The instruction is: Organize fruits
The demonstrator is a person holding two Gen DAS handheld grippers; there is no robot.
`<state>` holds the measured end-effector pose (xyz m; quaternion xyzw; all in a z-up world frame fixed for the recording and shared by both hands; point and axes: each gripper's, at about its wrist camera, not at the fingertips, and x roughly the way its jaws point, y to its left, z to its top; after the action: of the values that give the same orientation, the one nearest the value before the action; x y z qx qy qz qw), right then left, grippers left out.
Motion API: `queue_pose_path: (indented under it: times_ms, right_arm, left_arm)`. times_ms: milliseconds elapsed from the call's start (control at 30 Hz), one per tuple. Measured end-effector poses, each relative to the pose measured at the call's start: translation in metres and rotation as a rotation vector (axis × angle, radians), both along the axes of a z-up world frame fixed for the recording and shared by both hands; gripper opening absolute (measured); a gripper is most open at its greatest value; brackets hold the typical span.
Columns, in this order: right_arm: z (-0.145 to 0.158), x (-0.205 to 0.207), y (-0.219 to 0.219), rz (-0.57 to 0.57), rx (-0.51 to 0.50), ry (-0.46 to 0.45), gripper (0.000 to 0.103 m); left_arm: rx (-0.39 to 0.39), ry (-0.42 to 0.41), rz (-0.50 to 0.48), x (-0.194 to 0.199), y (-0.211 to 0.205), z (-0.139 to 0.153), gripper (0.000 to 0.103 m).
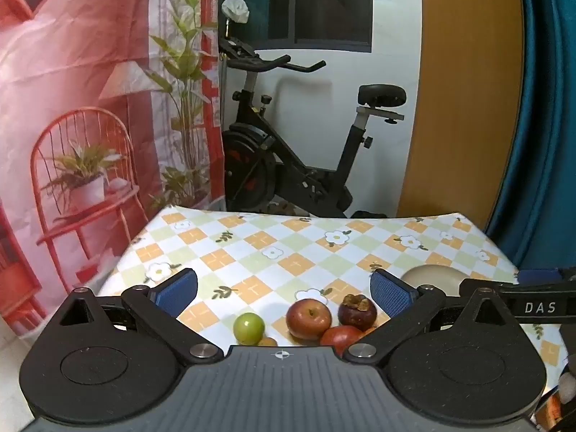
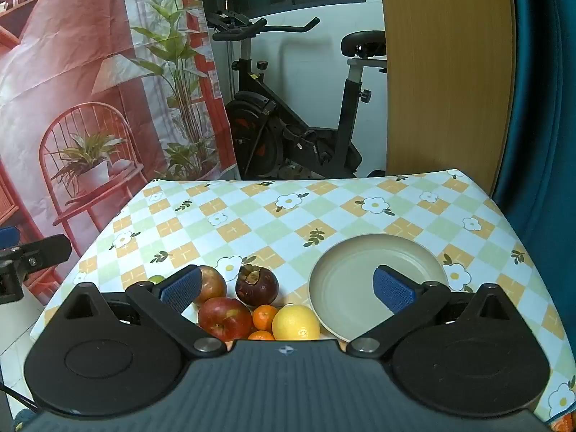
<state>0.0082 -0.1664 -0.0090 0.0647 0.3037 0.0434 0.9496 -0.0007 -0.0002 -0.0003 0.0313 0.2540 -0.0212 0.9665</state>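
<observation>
Checkered table [image 2: 324, 212] stands before an exercise bike [image 2: 288, 122]. Both the left tool [image 1: 284, 289] and right tool [image 2: 288, 286] gape wide, holding nothing. Fruits [image 2: 252, 302] cluster at nine o'clock of the plate [image 2: 345, 284].

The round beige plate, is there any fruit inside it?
No. The round beige plate looks bare where it shows. The right gripper covers part of its near side, so that patch stays unseen.

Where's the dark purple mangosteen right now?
Right wrist view: dark purple mangosteen sits on the tablecloth left of the beige plate, behind the red apple.
</observation>
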Motion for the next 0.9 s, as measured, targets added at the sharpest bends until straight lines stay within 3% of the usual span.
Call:
queue_pose_path:
  times_ms: [900]
  right_arm:
    - [0.0006, -0.0009, 0.0019, 0.004, 0.007, 0.001, 0.103]
  left_arm:
    - [0.012, -0.04, -0.002, -0.0034, 0.0041, 0.0013, 0.103]
